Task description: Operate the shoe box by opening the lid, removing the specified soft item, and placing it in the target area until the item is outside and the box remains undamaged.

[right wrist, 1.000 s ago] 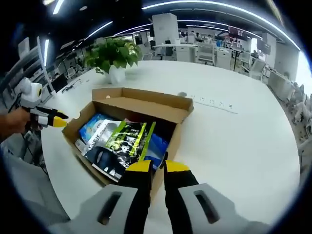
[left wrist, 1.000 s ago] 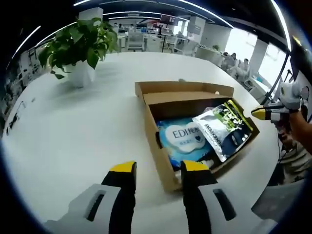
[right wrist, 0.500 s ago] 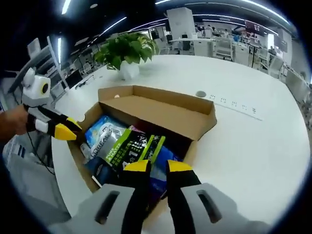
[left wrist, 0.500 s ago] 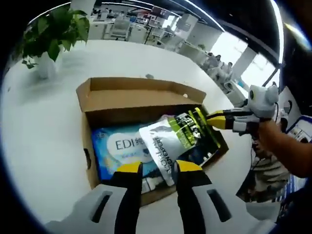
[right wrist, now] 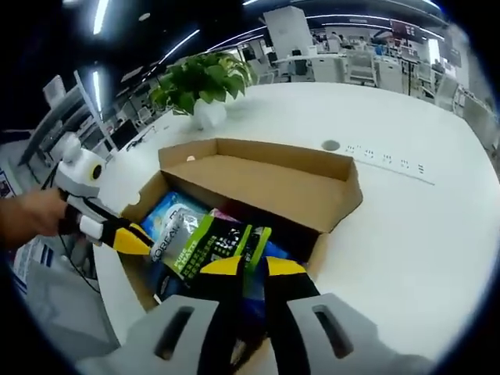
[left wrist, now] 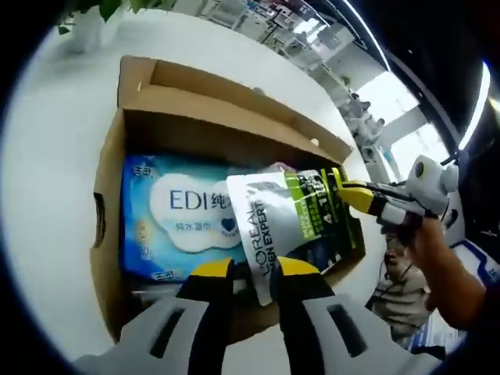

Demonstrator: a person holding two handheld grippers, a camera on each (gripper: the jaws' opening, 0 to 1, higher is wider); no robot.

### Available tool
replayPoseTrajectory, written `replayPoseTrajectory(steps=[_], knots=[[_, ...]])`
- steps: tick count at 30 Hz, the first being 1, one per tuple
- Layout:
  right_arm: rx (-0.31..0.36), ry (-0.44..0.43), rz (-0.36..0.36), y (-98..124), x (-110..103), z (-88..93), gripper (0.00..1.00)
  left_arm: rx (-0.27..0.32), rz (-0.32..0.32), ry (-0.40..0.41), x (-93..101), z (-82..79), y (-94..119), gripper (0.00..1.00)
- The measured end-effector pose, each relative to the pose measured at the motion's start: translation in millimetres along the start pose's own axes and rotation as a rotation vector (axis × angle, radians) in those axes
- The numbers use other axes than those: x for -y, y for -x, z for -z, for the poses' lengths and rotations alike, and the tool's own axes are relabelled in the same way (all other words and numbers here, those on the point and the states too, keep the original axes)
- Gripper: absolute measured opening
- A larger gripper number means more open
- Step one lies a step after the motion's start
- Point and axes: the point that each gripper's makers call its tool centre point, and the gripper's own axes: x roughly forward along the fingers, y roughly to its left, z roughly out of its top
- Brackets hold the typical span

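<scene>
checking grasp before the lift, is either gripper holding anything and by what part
Cannot tell for sure: the right gripper meets the top edge of the silver and green pouch, the left gripper its bottom edge, but no closed pinch is clear.

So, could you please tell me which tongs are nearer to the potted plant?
Right, as far as I can judge. The right tongs hover over the box's near end. The left tongs sit at its side edge. The potted plant stands beyond the box.
</scene>
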Motion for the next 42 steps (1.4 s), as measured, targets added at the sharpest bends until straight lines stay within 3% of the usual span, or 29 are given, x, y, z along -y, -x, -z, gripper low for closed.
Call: replayPoseTrajectory(steps=[11, 14, 19, 42], knots=[[0.003, -0.003, -0.004, -1, -1, -0.3, 0.05, -0.018, 0.024, -0.014, 5.8, 5.6, -5, 0.06], [0.001, -0.002, 0.0, -1, 0, 0.3, 0.04, -0.021, 0.047, -0.064, 11.4, 5.6, -6, 0.01], [-0.005, 0.009, 0.008, -2, -1, 1.8, 0.0, -0.025, 0.046, -0.096, 12.0, 3.3, -4, 0.0], [0.02, -0.017, 0.004, 11, -2, -7.1, 0.0, 0.026, 0.04, -0.125, 25.1, -9.8, 12, 0.0]])
